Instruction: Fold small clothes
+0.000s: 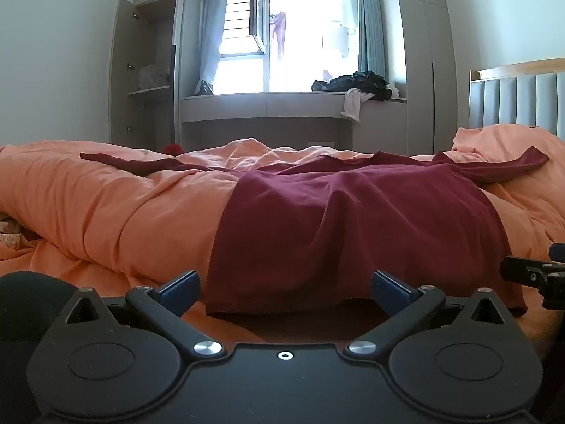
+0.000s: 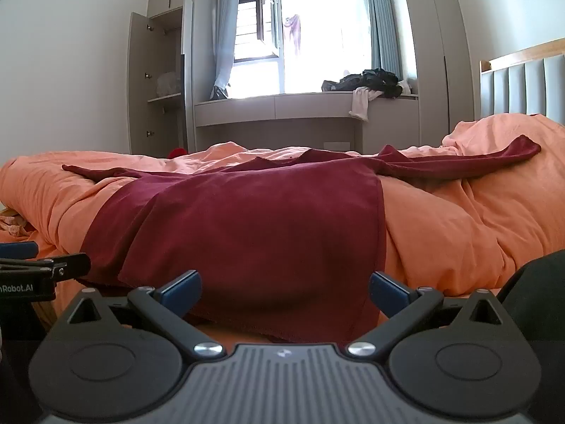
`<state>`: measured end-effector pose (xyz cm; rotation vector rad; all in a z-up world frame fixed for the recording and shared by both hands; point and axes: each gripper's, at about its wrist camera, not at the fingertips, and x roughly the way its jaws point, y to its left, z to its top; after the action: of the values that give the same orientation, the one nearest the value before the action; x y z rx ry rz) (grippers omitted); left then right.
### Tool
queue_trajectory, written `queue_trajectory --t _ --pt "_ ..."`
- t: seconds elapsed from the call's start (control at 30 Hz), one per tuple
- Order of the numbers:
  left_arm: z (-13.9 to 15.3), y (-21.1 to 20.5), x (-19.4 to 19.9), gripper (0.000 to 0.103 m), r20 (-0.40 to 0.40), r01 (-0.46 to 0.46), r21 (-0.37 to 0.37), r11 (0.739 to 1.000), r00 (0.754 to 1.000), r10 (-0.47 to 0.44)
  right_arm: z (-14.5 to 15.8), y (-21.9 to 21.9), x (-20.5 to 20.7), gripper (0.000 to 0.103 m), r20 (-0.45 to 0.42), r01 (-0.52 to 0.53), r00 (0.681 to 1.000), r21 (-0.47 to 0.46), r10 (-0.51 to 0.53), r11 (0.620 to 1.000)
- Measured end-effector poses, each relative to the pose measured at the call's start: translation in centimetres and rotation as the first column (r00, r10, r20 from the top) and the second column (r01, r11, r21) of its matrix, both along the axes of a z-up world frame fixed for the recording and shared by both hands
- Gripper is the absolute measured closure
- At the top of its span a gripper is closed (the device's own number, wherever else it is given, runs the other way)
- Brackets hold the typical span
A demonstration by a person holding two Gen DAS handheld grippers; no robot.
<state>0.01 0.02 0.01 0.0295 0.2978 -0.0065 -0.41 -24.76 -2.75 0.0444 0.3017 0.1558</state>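
Note:
A dark red long-sleeved top (image 1: pixel 353 226) lies spread flat on the orange duvet (image 1: pixel 106 205), hem toward me, sleeves stretched out left and right. My left gripper (image 1: pixel 284 291) is open and empty, fingers apart just in front of the hem's left corner. In the right wrist view the same top (image 2: pixel 254 233) lies ahead, and my right gripper (image 2: pixel 284 291) is open and empty at the hem's right part. The right gripper shows at the right edge of the left wrist view (image 1: pixel 536 275). The left gripper shows at the left edge of the right wrist view (image 2: pixel 42 268).
A grey padded headboard (image 1: pixel 522 102) stands at the right. Beyond the bed is a window bench (image 1: pixel 282 106) with a pile of dark and white clothes (image 1: pixel 360 88). An open wardrobe (image 1: pixel 148 70) stands at the back left. A patterned cloth (image 1: pixel 10 236) lies at the left edge.

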Motion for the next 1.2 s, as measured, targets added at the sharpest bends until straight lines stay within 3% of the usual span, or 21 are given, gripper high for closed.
queue_trajectory --t 1.2 --pt "0.01 -0.05 -0.01 0.0 -0.003 -0.002 0.009 1.0 1.0 0.002 0.03 0.1 0.04 0.0 -0.009 -0.002 1.0 0.001 0.002 1.0"
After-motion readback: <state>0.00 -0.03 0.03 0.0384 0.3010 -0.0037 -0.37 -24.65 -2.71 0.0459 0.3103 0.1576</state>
